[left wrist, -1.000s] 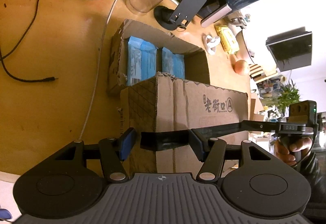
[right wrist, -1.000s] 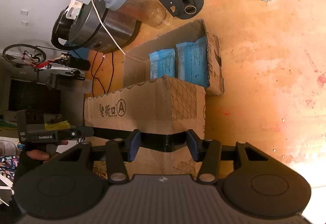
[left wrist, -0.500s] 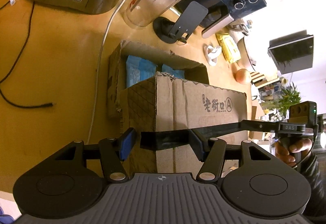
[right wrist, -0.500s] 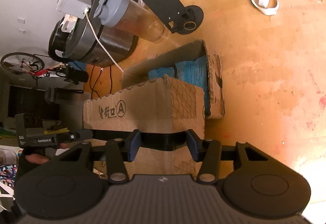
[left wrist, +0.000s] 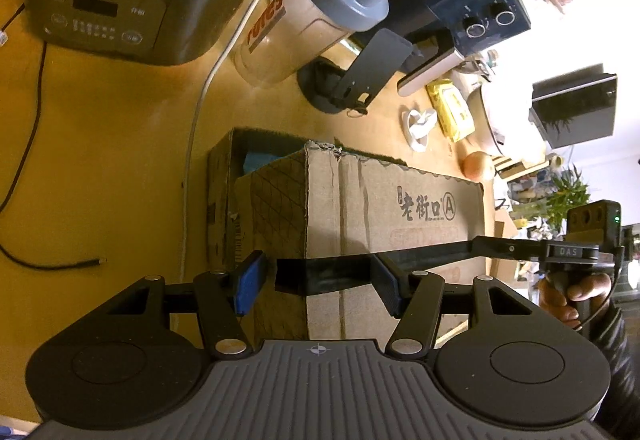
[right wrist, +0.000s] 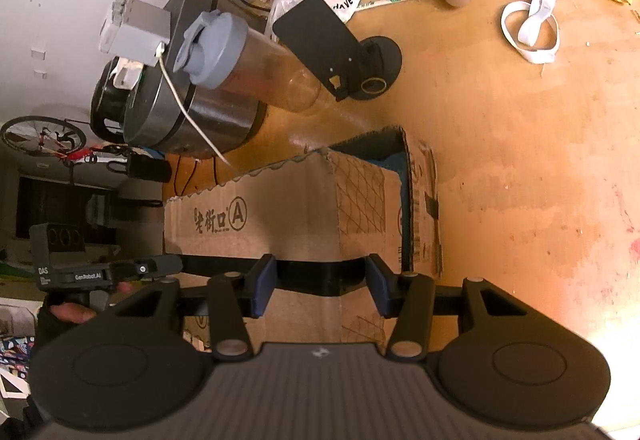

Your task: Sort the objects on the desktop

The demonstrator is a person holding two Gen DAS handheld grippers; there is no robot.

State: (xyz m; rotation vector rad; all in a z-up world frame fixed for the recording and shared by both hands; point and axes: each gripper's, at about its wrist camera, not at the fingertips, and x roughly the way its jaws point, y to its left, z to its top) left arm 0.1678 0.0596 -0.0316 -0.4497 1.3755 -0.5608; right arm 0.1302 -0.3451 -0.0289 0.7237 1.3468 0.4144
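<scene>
We hold both grippers at a cardboard box [left wrist: 400, 208], one at each of its two near corners. Our left gripper [left wrist: 318, 284] has its jaws apart, with the box corner and a black strip between the pads; the left pad stands clear of the cardboard, and we cannot tell whether the right pad touches. Our right gripper [right wrist: 322, 286] is likewise spread, its jaws to either side of the other corner, and contact there is unclear as well. Each gripper shows in the other's view, reaching in along the box's printed face.

Beyond the jaws, the box sits over a lower, open carton [right wrist: 424, 200] on the bench [right wrist: 520, 160], with blue packs [left wrist: 256, 160] just visible inside. Farther ahead stand a shaker bottle [left wrist: 316, 16], a cooker [left wrist: 120, 0] and a black stand [right wrist: 340, 48].
</scene>
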